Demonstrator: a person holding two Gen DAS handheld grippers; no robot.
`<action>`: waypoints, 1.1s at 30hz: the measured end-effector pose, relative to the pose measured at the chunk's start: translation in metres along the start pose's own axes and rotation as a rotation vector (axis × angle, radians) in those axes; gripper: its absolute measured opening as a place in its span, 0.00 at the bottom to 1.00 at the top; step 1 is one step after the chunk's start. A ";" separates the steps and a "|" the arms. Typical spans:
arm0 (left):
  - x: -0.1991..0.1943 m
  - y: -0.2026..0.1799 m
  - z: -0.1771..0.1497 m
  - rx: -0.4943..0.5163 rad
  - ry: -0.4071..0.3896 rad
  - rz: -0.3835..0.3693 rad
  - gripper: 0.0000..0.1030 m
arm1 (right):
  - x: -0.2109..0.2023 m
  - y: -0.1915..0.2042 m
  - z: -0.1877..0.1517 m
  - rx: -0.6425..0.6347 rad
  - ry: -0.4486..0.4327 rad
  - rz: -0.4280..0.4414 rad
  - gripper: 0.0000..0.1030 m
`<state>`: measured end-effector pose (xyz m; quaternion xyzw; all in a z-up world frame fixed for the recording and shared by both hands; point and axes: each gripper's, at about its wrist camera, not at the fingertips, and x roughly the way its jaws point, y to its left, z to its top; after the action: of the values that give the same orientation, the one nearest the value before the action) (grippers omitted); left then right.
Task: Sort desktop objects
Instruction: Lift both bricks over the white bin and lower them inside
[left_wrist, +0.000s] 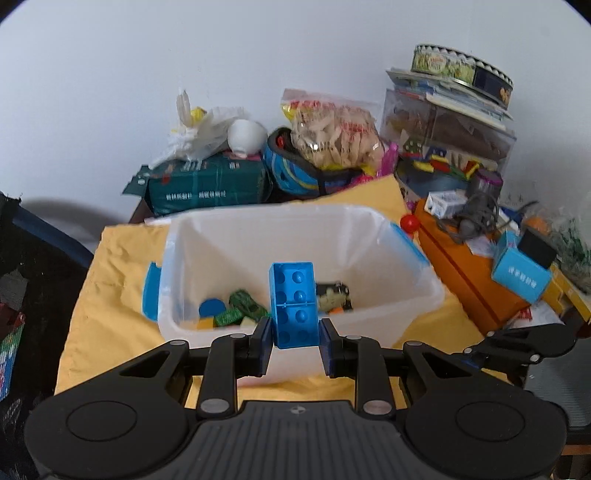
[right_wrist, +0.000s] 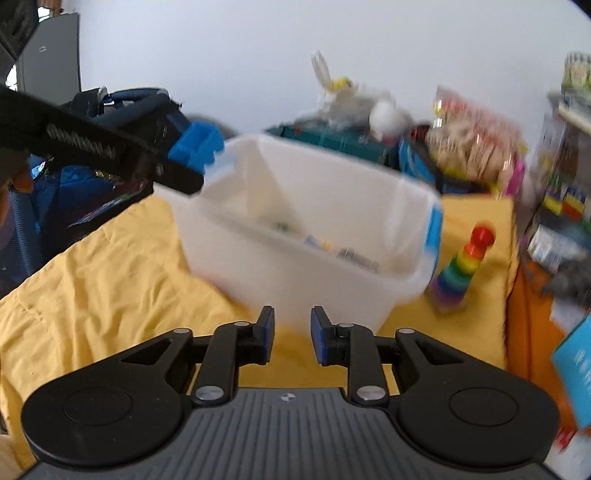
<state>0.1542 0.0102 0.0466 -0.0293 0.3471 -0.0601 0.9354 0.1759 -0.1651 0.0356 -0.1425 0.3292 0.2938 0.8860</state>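
Note:
My left gripper (left_wrist: 295, 334) is shut on a blue studded building brick (left_wrist: 294, 304) and holds it over the near rim of a white plastic bin (left_wrist: 258, 236). In the bin lie a green toy car (left_wrist: 246, 302), a blue disc (left_wrist: 212, 307) and several small toys. In the right wrist view the left gripper (right_wrist: 173, 166) with the blue brick (right_wrist: 195, 147) shows above the bin's left rim (right_wrist: 236, 147). My right gripper (right_wrist: 291, 332) is open and empty, in front of the bin above the yellow cloth (right_wrist: 92, 280).
A rainbow ring stacker (right_wrist: 461, 266) stands right of the bin. Behind the bin are a green package (left_wrist: 207, 184), a snack bag (left_wrist: 332, 133) and a blue helmet (left_wrist: 295, 173). An orange box (left_wrist: 465, 273) with clutter and a blue carton (left_wrist: 521, 273) stand at the right.

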 end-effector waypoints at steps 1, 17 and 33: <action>0.001 0.001 -0.005 -0.006 0.011 0.001 0.29 | 0.003 0.000 -0.005 0.017 0.014 0.002 0.27; -0.007 0.004 -0.024 -0.021 0.033 -0.001 0.29 | 0.047 0.017 -0.060 -0.012 0.201 0.053 0.21; 0.076 0.021 0.056 0.036 0.046 0.117 0.29 | 0.026 -0.031 0.079 0.062 -0.062 -0.096 0.22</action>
<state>0.2498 0.0213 0.0379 0.0092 0.3685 -0.0122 0.9295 0.2504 -0.1426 0.0788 -0.1213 0.3032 0.2450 0.9129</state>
